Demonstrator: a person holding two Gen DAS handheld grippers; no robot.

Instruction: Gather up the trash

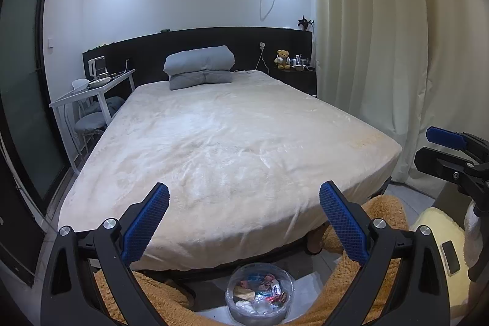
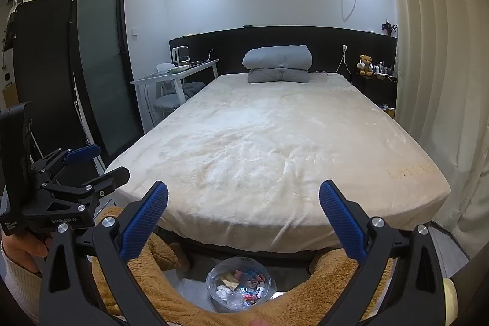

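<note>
A round bin lined with clear plastic (image 1: 259, 292) stands on the floor at the foot of the bed and holds several wrappers and crumpled papers; it also shows in the right wrist view (image 2: 238, 283). My left gripper (image 1: 244, 200) is open and empty, held above the bin, facing the cream bed (image 1: 220, 136). My right gripper (image 2: 243, 197) is open and empty too, beside the left one. The right gripper shows at the right edge of the left wrist view (image 1: 449, 148), the left gripper at the left of the right wrist view (image 2: 82, 170). No loose trash shows on the bed (image 2: 275, 142).
Folded grey bedding (image 1: 200, 66) lies at the headboard. A white table (image 1: 94, 87) with a chair stands left of the bed, a nightstand with a teddy bear (image 1: 283, 59) right. Curtains (image 1: 382, 51) hang on the right. The person's brown fleece legs (image 1: 382, 210) flank the bin.
</note>
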